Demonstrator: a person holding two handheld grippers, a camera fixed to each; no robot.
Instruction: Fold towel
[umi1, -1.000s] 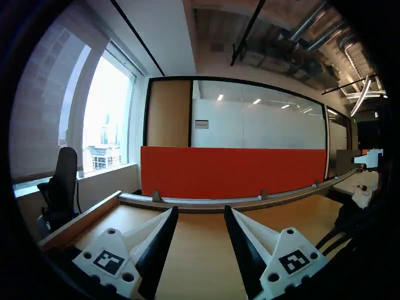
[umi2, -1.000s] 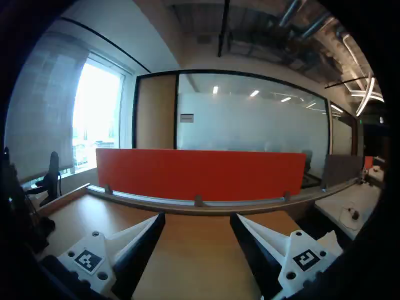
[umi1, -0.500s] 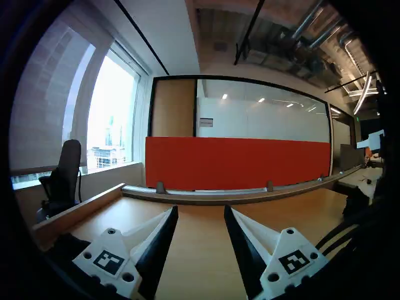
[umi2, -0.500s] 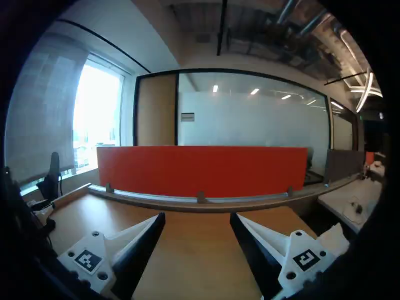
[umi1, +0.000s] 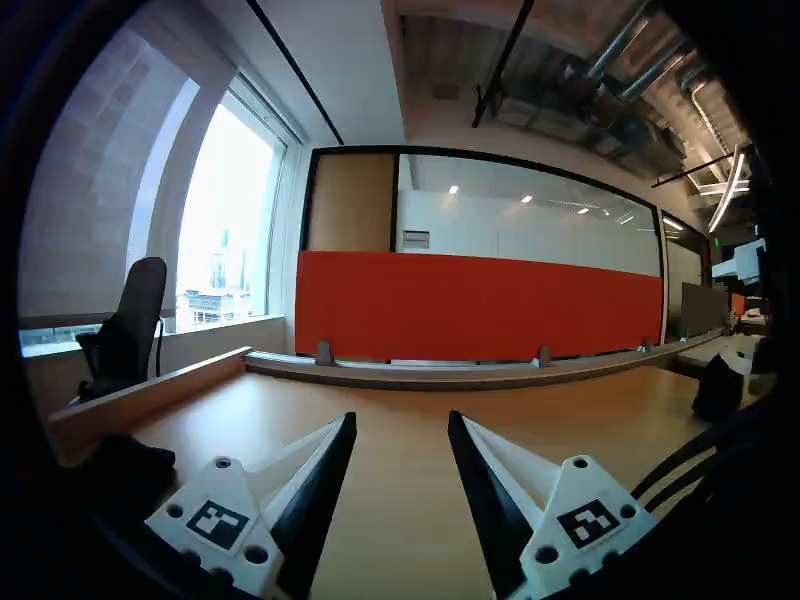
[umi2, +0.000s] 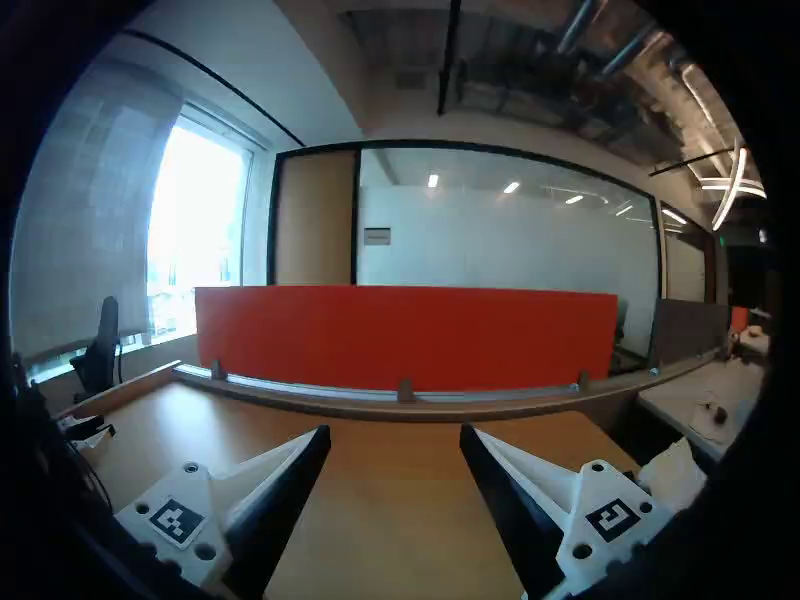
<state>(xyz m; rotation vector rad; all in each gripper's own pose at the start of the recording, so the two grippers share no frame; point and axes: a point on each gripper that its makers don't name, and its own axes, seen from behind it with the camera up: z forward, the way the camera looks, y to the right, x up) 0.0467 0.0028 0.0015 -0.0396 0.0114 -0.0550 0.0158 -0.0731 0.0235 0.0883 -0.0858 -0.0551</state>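
1. My left gripper (umi1: 400, 418) is open. Its two white fingers (umi1: 300, 480) have black inner sides and stand well apart. Between them I see only bare wood, so they grip nothing.
2. My right gripper (umi2: 395, 432) is open too, a little wider. Its fingers (umi2: 540, 490) are also empty, with only the table top between them.
3. Both grippers are low over the same wooden desk (umi1: 560, 400), whose light brown top (umi2: 390, 520) runs forward from the fingertips.
4. In the right gripper view, a white crumpled thing (umi2: 672, 470) sits just beside the outer side of the right-hand finger, at the desk's right edge. I cannot tell if it is the towel.
5. In the left gripper view, a dark object (umi1: 716, 386) stands on the desk far to the right.
6. At the far edge of the desk stands an orange divider panel (umi1: 480, 305), upright on small grey feet; the right gripper view shows it too (umi2: 400, 335).
7. Behind and to the left are a black office chair (umi1: 125, 330) and a bright window (umi1: 225, 250).
8. Farthest are a glass wall (umi1: 530, 225) and pipes (umi1: 620, 70) under the ceiling.
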